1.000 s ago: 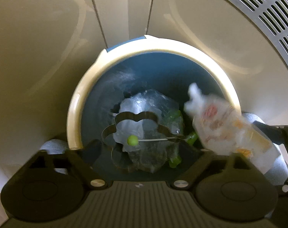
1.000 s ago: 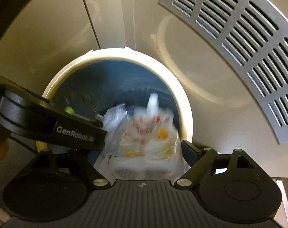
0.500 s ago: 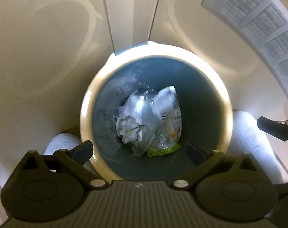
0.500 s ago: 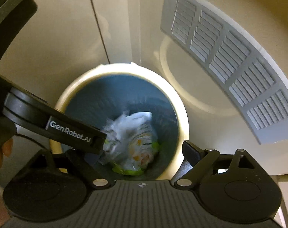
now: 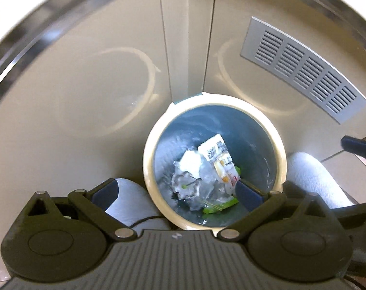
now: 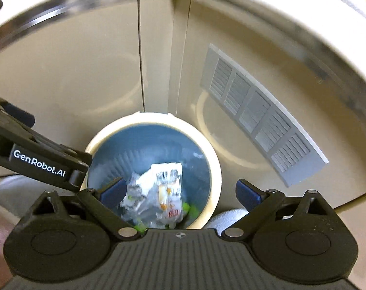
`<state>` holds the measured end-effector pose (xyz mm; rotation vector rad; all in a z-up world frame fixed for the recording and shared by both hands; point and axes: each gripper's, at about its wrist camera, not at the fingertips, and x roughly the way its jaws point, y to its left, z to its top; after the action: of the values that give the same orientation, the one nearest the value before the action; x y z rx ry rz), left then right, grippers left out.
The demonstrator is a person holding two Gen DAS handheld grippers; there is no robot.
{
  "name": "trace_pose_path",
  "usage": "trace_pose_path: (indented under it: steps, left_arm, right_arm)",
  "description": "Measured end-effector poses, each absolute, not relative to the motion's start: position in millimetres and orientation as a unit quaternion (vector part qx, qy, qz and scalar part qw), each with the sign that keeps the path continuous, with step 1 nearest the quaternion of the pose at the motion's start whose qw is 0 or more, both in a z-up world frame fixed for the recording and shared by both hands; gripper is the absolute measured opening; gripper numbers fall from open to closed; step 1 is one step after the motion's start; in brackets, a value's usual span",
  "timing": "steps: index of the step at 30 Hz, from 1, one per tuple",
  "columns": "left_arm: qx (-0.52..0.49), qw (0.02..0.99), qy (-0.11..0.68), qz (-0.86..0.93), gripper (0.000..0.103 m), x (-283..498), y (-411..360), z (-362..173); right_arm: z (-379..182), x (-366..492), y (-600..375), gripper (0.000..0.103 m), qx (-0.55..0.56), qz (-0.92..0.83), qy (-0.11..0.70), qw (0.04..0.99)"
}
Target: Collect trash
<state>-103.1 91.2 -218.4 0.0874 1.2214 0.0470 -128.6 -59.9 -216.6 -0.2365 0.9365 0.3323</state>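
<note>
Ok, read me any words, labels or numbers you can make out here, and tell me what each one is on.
"GenRobot.AI": white lettering on the black body of the left claw, seen from the right wrist view.
Barcode and print on the white plastic wrapper inside the round blue bin with the cream rim: too small and blurred to read.
Nothing else legible.

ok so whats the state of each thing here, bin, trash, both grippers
round blue bin with cream rim: upright, uncovered, partly filled
printed white wrapper: inside bin, on top
crumpled clear plastic: inside bin, at the bottom
left gripper: open, empty
right gripper: opening, empty
</note>
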Motion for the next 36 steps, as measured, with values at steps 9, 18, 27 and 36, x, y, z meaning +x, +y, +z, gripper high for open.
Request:
trace_pose_path:
  steps: [9,18,27,36]
  left_arm:
    - [0.08,0.841,0.536,0.013,0.103,-121,77,-191]
    - [0.096,0.848,0.521,0.013,0.103,-127,73,-179]
    - [0.088,0.848,0.523,0.014,0.103,-127,77,-182]
    - [0.085,0.849,0.521,0.015,0.103,-128,78,-183]
  right_arm:
    - [-196,-144,-74,0.097,-0.098,0.157,0.421,0.888]
    - [-198,-145,-70,0.098,-0.092,0.15,0.416,0.892]
    - [-201,-142,-67,0.098,-0.096,0.149,0.419,0.89]
    - [-204,-142,-66,0.098,-0.098,0.148,0.42,0.89]
